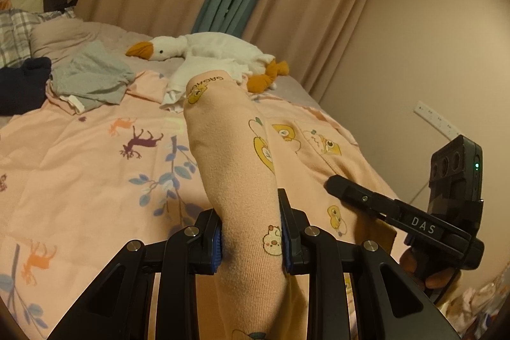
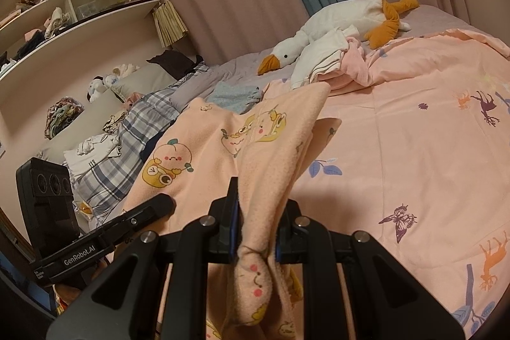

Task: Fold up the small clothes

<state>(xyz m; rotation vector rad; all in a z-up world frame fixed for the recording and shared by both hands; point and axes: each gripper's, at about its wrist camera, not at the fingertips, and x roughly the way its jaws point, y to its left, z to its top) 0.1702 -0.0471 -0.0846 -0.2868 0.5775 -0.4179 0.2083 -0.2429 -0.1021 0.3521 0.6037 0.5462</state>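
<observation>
A small peach garment [image 1: 236, 148] printed with yellow cartoon animals is held up over the bed between both grippers. My left gripper [image 1: 250, 236] is shut on one bunched edge of it, the cloth rising away between the blue pads. My right gripper [image 2: 256, 231] is shut on another bunched edge of the same peach garment [image 2: 223, 145], which spreads out to the left above the quilt. In the left wrist view the right gripper [image 1: 338, 185] shows at the right side, its black finger lying against the cloth.
A pink quilt [image 2: 414, 148] with deer and butterflies covers the bed. A white plush goose [image 1: 204, 47] lies at the far end beside a white garment [image 2: 322, 56]. Grey [image 1: 92, 72] and navy [image 1: 22, 85] clothes lie at the left. Shelves [image 2: 63, 8] stand past the bed.
</observation>
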